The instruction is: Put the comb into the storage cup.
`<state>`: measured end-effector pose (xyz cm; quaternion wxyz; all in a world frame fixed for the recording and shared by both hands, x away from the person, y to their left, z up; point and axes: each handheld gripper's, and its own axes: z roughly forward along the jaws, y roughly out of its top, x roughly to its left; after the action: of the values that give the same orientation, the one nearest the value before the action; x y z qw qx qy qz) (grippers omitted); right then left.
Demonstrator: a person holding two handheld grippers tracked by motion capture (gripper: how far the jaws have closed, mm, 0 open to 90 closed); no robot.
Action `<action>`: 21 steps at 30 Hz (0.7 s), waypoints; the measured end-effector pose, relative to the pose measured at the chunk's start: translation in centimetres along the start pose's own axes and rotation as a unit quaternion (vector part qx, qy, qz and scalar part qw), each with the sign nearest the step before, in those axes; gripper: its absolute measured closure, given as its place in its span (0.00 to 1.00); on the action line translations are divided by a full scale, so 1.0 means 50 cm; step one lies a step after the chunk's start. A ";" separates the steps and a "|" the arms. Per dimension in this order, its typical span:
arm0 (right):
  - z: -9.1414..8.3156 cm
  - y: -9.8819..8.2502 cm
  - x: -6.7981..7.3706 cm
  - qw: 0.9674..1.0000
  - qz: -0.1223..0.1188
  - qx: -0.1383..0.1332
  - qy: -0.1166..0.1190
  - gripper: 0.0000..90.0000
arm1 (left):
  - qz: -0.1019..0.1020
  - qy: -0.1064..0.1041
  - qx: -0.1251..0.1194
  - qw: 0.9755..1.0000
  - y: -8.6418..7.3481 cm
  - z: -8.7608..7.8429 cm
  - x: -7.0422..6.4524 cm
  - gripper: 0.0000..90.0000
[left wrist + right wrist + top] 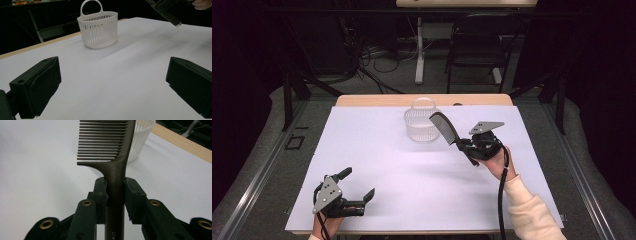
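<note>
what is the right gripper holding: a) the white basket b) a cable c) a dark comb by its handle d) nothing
c: in the right gripper view the right gripper has its jaws closed on the handle of the comb, teeth pointing away toward the basket, which stands apart on the table.

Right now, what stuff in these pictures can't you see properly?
- The comb: in the right gripper view its tip runs past the top edge, and the handle print is cut off at the bottom edge.
- The white basket: in the right gripper view the comb covers much of it.
- Inside the basket: in the left gripper view its wall blocks the bottom.
- The right gripper: the left gripper view's top edge cuts it off.
</note>
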<state>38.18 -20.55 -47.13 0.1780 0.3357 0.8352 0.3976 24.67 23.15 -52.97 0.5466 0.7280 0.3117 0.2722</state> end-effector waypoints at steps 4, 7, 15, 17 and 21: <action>-0.002 0.000 -0.004 1.000 0.003 -0.002 -0.004 0.81 | -0.001 0.000 0.000 1.000 0.000 0.000 0.000 0.00; -0.003 0.000 -0.007 1.000 0.005 -0.004 -0.006 0.81 | -0.001 0.000 0.000 1.000 0.000 0.000 0.001 0.00; -0.007 0.000 -0.018 1.000 0.007 -0.010 -0.015 0.81 | 0.000 0.000 0.001 1.000 0.000 0.000 0.000 0.00; -0.008 0.000 -0.021 1.000 0.008 -0.011 -0.018 0.81 | 0.001 -0.001 0.001 1.000 0.000 0.001 0.001 0.00; -0.007 0.000 -0.025 1.000 0.011 -0.015 -0.018 0.81 | 0.001 -0.001 0.001 1.000 0.000 0.001 0.000 0.00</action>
<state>38.85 -21.61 -46.89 0.1940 0.3495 0.8220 0.4057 24.72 23.14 -52.98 0.5458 0.7294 0.3103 0.2718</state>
